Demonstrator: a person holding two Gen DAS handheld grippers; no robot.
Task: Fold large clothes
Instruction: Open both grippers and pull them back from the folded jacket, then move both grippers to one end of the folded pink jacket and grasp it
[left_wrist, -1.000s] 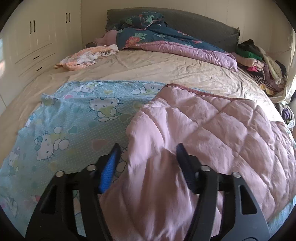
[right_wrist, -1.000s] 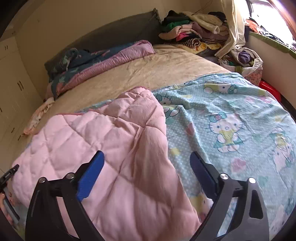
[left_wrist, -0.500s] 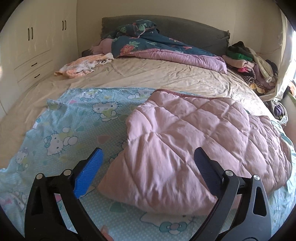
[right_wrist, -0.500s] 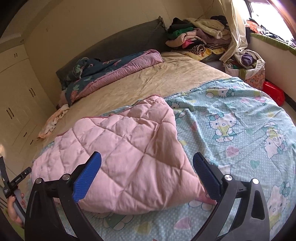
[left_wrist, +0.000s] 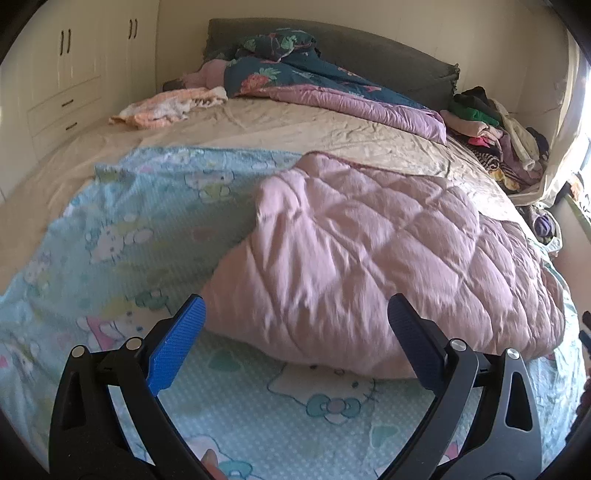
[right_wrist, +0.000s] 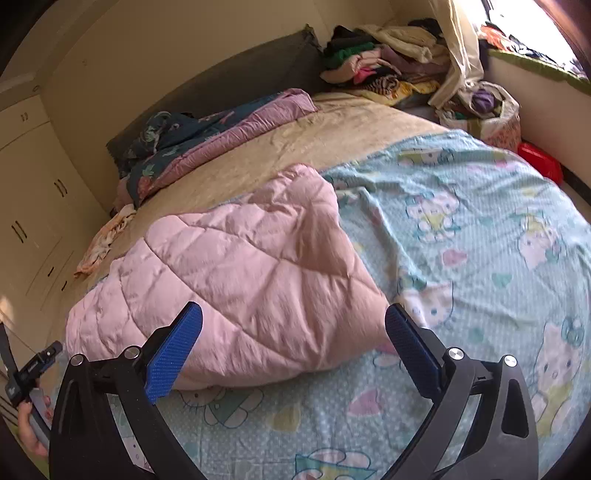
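A quilted blanket lies on the bed, pink on one side and light blue with cartoon cats on the other. Its pink part (left_wrist: 369, 251) is folded over the blue cat-print part (left_wrist: 122, 236). In the right wrist view the pink fold (right_wrist: 240, 280) lies left of centre, with the blue print (right_wrist: 472, 240) spread to the right. My left gripper (left_wrist: 295, 339) is open and empty, just in front of the pink fold's near edge. My right gripper (right_wrist: 293, 347) is open and empty, also just short of that edge.
A dark floral and purple duvet (left_wrist: 325, 88) is bunched at the grey headboard (left_wrist: 388, 48). A peach cloth (left_wrist: 166, 107) lies by it. A clothes pile (right_wrist: 384, 62) sits at the far right corner. White wardrobes (left_wrist: 74, 66) line the left wall. A red box (right_wrist: 539, 162) is beside the bed.
My left gripper let go of the pink fold and opened wide. Both grippers pulled back towards the near edge, and the pink fold now lies flat on the blue side.
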